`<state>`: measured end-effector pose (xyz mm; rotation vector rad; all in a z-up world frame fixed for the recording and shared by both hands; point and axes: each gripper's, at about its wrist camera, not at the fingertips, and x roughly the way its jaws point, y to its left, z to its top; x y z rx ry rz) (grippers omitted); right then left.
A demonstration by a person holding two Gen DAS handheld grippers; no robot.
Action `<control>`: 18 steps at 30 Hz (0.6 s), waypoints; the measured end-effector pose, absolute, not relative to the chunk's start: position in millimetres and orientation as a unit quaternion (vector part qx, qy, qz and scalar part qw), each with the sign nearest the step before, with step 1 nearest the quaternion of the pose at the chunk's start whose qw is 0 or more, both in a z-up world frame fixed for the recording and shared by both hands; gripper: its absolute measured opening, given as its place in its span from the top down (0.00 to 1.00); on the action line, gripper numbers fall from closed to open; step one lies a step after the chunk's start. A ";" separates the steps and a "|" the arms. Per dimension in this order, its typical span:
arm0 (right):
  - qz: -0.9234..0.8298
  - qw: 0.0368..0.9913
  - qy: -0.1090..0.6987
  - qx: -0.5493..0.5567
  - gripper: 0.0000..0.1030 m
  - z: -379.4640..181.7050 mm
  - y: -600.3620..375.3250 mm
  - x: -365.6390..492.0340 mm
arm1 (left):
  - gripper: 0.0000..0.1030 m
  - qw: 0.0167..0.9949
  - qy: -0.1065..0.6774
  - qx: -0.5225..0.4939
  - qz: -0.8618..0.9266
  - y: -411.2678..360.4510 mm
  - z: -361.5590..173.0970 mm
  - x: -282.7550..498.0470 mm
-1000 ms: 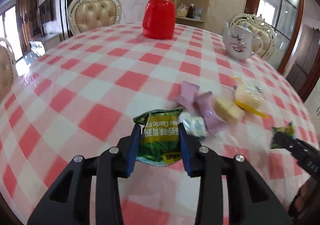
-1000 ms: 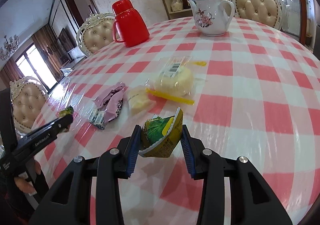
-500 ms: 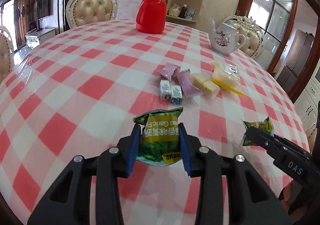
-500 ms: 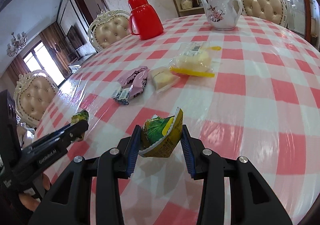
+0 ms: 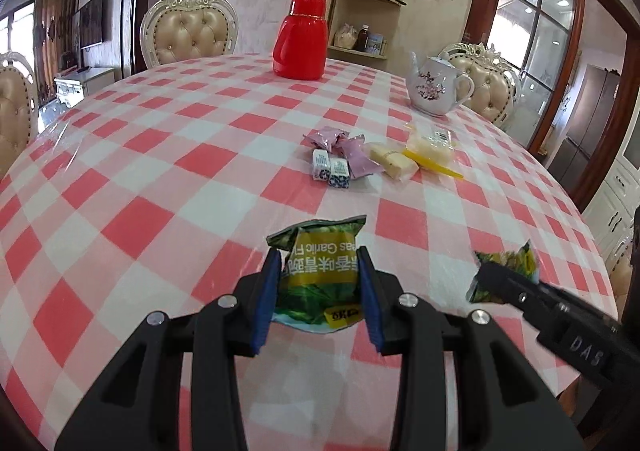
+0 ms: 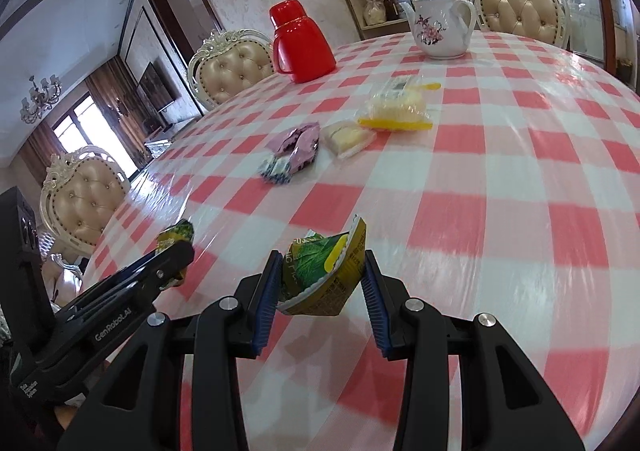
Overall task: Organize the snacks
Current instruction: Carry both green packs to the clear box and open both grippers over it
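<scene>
While both arms hover over the checked table point(image 5: 120, 179), the left gripper point(image 5: 318, 283) clamps a green pea packet point(image 5: 320, 271), lifted off the cloth. Snack pile point(image 5: 352, 159) lies at its 12 o'clock, red flask point(image 5: 300, 43) beyond. At its 3 o'clock, the right gripper point(image 6: 320, 283) pinches a second green packet point(image 6: 324, 271), crumpled, also airborne. Teapot point(image 6: 440, 27) at its 1 o'clock.

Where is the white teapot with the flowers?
In the left wrist view, the teapot stands far back on the right of the table, right of the red flask.
</scene>
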<state>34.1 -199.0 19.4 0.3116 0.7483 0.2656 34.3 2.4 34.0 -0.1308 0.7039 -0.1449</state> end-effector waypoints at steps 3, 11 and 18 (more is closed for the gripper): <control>0.132 0.909 0.362 0.156 0.61 18.9 -194.9 22.2 | 0.63 0.936 0.336 -0.077 -0.068 7.6 37.0 21.9; 0.159 0.905 0.355 0.173 0.61 22.4 -181.6 -18.4 | 0.63 0.943 0.320 -0.072 -0.055 16.0 44.3 -32.9; 0.183 0.899 0.360 0.172 0.61 22.4 -163.8 -46.9 | 0.63 0.948 0.313 -0.033 -0.037 23.5 53.4 -79.0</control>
